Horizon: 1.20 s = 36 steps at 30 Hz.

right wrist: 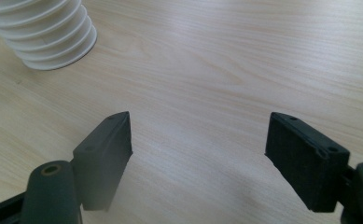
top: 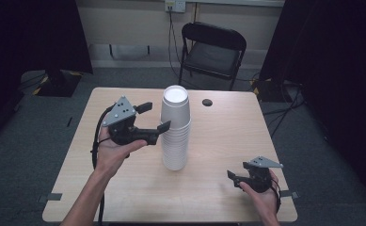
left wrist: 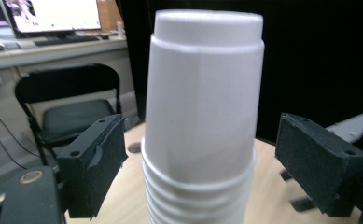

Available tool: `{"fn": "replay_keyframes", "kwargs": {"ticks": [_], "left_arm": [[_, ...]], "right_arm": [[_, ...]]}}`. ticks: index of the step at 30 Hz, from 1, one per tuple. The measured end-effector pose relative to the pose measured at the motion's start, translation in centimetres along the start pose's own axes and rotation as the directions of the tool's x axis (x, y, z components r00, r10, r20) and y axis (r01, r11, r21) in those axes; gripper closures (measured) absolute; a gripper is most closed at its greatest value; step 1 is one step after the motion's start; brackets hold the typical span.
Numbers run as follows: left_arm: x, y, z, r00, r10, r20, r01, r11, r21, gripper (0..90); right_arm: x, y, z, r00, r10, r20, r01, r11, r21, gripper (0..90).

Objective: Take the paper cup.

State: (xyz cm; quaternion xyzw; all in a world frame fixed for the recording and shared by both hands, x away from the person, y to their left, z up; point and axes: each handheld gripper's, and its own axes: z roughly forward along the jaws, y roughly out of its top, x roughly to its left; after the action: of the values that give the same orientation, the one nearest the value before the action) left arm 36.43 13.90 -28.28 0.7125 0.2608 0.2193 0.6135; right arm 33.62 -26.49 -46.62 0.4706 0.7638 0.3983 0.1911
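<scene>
High view first: one tall stack of white foam cups (top: 175,128) stands upside down near the middle of the tabletop (top: 218,141). Too many nested rims to count reliably, so I won't put a number on it. Two grippers here. The left gripper (top: 154,116) sits at about 9 o'clock from the stack, jaws wide apart, one jaw just beside the stack's near side and the other toward its far side, holding nothing. The right gripper (top: 233,178) is down at 4 o'clock, well apart from the stack, low over the tabletop, jaws spread and empty too. One black folding chair (top: 212,53) stands past the far edge at 12 o'clock, and there's one small dark hole (top: 207,102) in the tabletop near the stack.

Left gripper view: the stack (left wrist: 202,116) stands right between the two black jaws, a gap on each side, so no contact yet. The chair (left wrist: 69,109) is off at 9 o'clock.

Right gripper view: two jaws wide open over bare wood, the stack's bottom rims (right wrist: 48,32) up at 11 o'clock.
</scene>
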Motion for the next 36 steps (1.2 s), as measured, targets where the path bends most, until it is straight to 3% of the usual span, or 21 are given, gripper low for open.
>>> {"fn": "replay_keyframes", "kwargs": {"ticks": [5,11,15,23,26,36], "left_arm": [[-0.1,1.0,1.0,1.0,0.005,0.007,-0.005,0.9998,0.018,17.1],[0.0,2.0,2.4,0.9997,-0.016,0.017,0.016,0.9997,0.02,15.7],[0.1,2.1,3.4,0.9994,-0.007,0.035,0.005,0.999,0.044,14.6],[0.7,1.9,4.8,0.9974,-0.048,0.053,0.043,0.9956,0.083,15.0],[0.7,1.9,5.4,0.9975,-0.045,0.054,0.04,0.9946,0.096,15.0],[1.0,1.8,6.4,0.9966,-0.071,0.04,0.067,0.9917,0.11,10.6]], "right_arm": [[0.1,-0.1,0.1,1.0,-0.006,-0.005,0.006,1.0,0.002,22.4],[0.0,-0.1,0.1,0.9999,-0.008,-0.011,0.009,1.0,0.004,23.1],[-0.1,-0.1,0.2,0.9998,-0.005,-0.021,0.005,1.0,0.004,23.1],[-0.2,-0.1,0.2,0.9997,-0.006,-0.023,0.006,1.0,0.003,23.1],[-0.3,-0.2,0.3,0.9994,0.017,-0.031,-0.017,1.0,0.008,23.1],[-0.5,-0.2,0.2,0.9993,0.024,-0.027,-0.023,1.0,0.008,23.2]]}}
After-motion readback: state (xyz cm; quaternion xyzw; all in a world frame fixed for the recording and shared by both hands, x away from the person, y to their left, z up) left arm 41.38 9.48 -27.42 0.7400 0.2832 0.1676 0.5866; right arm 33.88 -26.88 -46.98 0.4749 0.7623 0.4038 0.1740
